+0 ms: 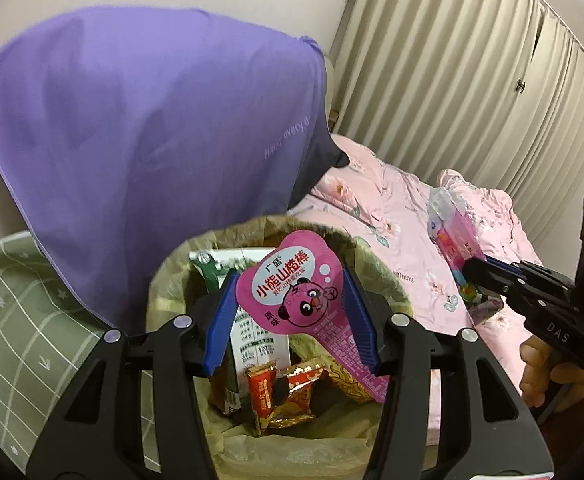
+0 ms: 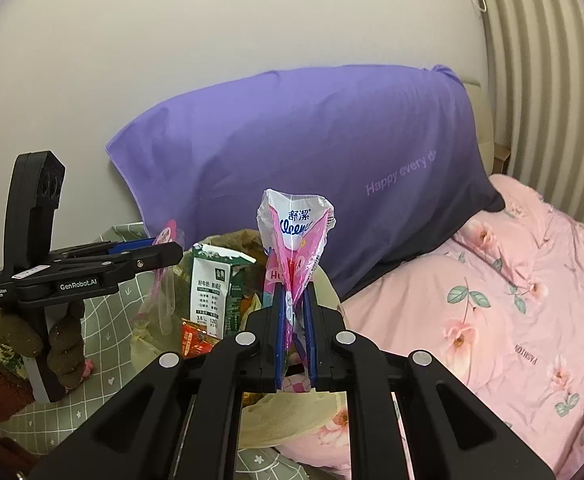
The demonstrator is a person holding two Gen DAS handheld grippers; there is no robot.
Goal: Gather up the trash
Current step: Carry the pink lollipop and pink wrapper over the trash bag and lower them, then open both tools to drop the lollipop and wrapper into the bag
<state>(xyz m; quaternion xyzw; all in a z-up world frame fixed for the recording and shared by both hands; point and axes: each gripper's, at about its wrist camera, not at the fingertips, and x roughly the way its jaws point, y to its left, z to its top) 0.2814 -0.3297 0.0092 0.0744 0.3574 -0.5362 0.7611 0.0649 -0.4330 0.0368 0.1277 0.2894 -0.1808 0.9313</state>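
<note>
L gripper (image 1: 292, 312) sits nearest the lens, jaws about half spread, blue pads pinching the edges of a flat pink snack wrapper (image 1: 292, 284). The wrapper is held upright and face-on, hanging right over the bin mouth, so I'd say it's set up for a straight drop. Below it, at 6 o'clock, lie a red-gold foil packet (image 1: 282, 394) and a milk carton (image 1: 248, 320), already inside the bin (image 1: 172, 276), which has a yellowish liner.

R gripper (image 2: 293, 332) has its jaws nearly closed, clamped on a crumpled pink-white tissue pack wrapper (image 2: 297, 236); the thin film needs the tight pinch. It stands up past the tips, w/ the bin ahead at 10 o'clock, rim partly hidden behind the pack.

Room: the liner rim flares out wide, so the mouth looks roomy enough. From the L cam the R gripper is at 3 o'clock, off over the pink floral quilt (image 2: 511, 320), apart from the L one. I can't tell how near the bin its pack is. Purple pillow (image 2: 311, 152) rises behind the bin at 12, wall beyond; curtain (image 1: 471, 80) at 1–2 o'clock. Green checked cloth (image 1: 20, 312) at 9.
</note>
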